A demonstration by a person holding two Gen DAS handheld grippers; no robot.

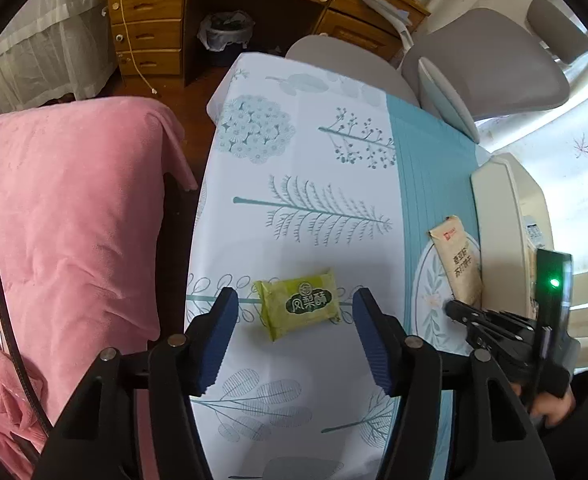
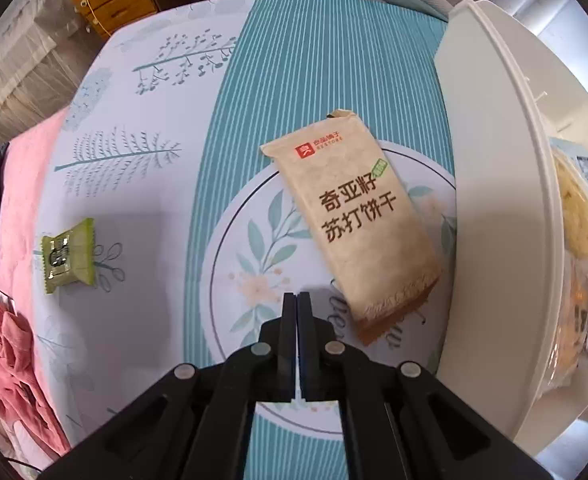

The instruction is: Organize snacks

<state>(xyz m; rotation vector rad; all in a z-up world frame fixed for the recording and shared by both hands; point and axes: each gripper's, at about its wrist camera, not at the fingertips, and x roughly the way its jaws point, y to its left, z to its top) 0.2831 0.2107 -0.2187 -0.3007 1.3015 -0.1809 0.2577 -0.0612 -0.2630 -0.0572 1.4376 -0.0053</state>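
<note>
A green snack packet (image 1: pixel 298 304) lies flat on the patterned tablecloth, between and just beyond the blue pads of my left gripper (image 1: pixel 296 306), which is open and holds nothing. The same green snack packet (image 2: pixel 69 256) shows at the left in the right wrist view. A tan cracker packet (image 2: pixel 354 224) leans against the side of a white bin (image 2: pixel 494 200). My right gripper (image 2: pixel 297 298) hangs just left of its lower end, shut with nothing between its pads. The tan cracker packet (image 1: pixel 456 260) and the right gripper (image 1: pixel 454 308) also show at the right of the left wrist view.
Several wrapped snacks (image 2: pixel 582 216) lie inside the white bin. A pink blanket (image 1: pixel 69 216) borders the table's left edge. A grey office chair (image 1: pixel 486 68) stands at the far end, with a wooden desk (image 1: pixel 253 0) and a waste bin (image 1: pixel 225 32) beyond.
</note>
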